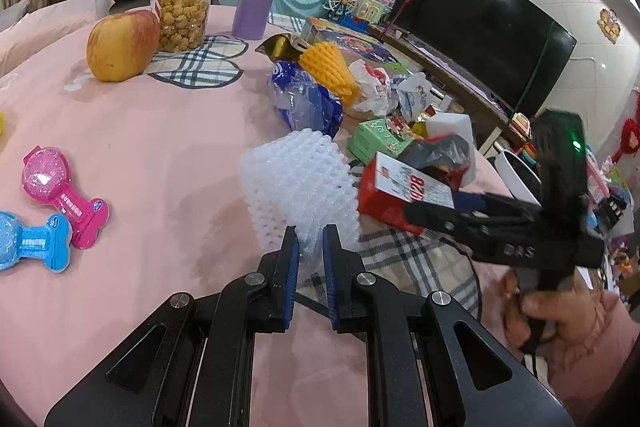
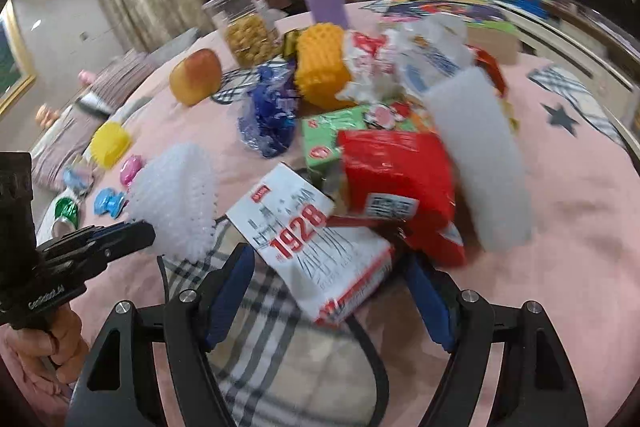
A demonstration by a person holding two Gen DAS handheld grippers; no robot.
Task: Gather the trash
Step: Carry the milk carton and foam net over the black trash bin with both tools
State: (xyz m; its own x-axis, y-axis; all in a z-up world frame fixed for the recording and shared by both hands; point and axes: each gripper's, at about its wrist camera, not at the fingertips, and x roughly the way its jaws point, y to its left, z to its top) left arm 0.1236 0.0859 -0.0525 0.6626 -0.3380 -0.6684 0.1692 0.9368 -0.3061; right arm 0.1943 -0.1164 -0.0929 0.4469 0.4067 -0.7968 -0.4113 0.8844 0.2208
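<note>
Trash is piled at the right of the pink bench (image 1: 160, 131), and the left gripper (image 1: 311, 251) has its jaws pinching the white foam net (image 1: 296, 183) near the pile. Right gripper (image 2: 332, 291) hangs with jaws spread around the near end of the 1928 box (image 2: 312, 239).

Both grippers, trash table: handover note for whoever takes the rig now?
Left gripper: shut on white foam net, low over the pink tablecloth.
Right gripper: open, jaws straddling the white 1928 carton, not gripping.
Pile ahead: red box, green box, blue wrapper, yellow foam net, crumpled wrappers.
Done: net picked. No bin visible.
Left: grab carton, then clear the pile. Apple probably stays.
</note>
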